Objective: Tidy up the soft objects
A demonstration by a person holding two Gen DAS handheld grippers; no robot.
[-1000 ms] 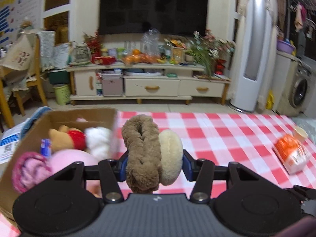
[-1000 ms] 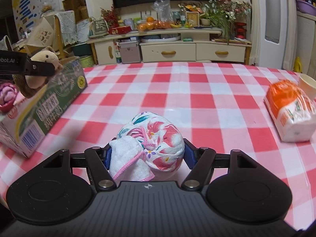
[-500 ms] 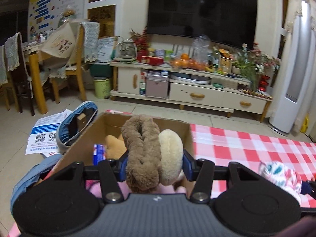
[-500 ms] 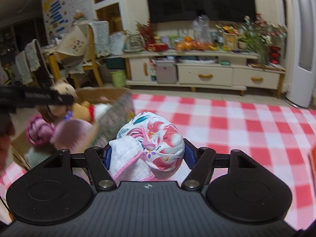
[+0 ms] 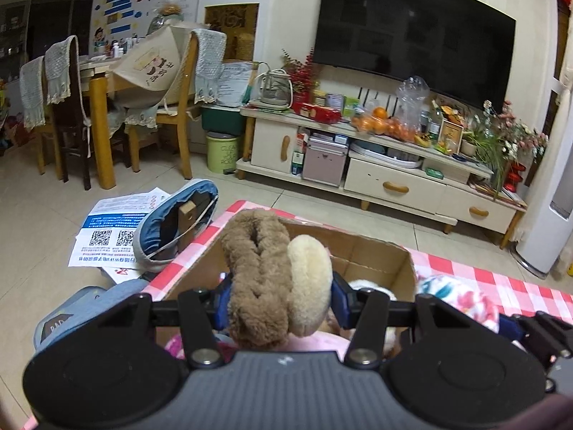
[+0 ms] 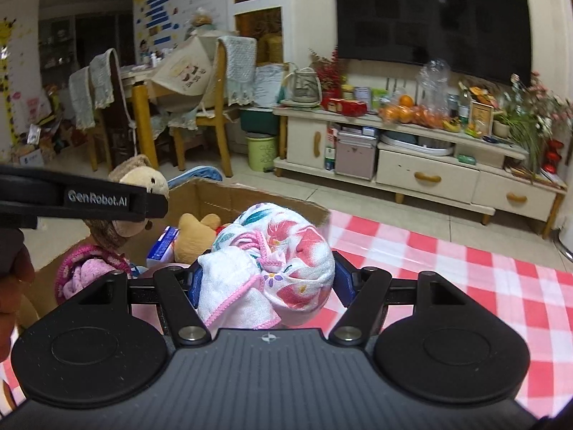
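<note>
Both claws now over box (image 5: 372,251), plush (image 5: 272,276) clamped in left claw (image 5: 277,299)

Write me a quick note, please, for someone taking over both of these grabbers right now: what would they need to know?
Left gripper: shut on the brown plush toy, held above the cardboard box.
Right gripper: shut on the floral cloth bundle, at the box's right side.
Box sits on the checked tablecloth; a yellow bear and pink knit item are already inside.
Left: release both held items into the box.
</note>
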